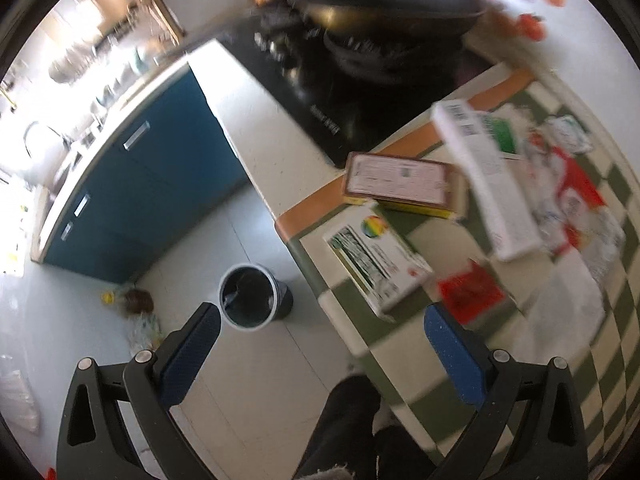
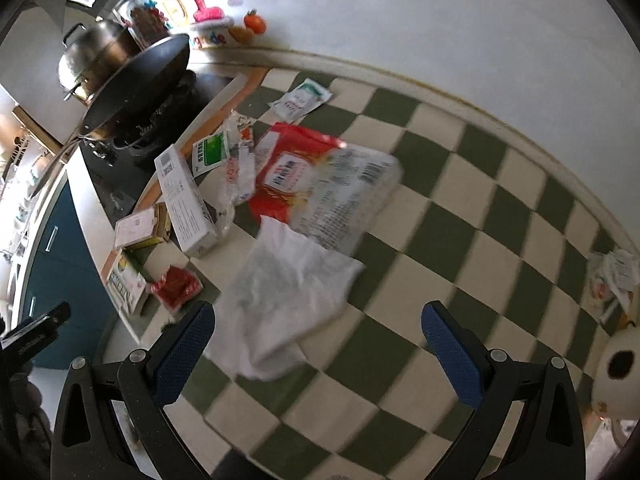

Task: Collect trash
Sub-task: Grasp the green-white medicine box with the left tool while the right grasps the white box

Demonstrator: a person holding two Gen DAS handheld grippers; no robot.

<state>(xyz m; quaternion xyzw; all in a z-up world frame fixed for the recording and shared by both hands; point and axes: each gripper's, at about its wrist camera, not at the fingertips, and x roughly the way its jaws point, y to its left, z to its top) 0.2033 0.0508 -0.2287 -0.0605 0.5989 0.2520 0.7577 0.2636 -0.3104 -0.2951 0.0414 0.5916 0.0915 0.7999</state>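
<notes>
Trash (image 2: 320,184) beyond both wide-open, empty tongs (image 2: 318,330).

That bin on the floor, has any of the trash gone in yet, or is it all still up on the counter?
Nothing looks done: the bin shows only its dark liner, as far as the blur allows. In hand: nothing; the left tongs and right tongs are both open and empty. Left: the white tissue, red-and-clear bag, long white box, small red wrapper and other boxes lie on the checkered cloth.
</notes>
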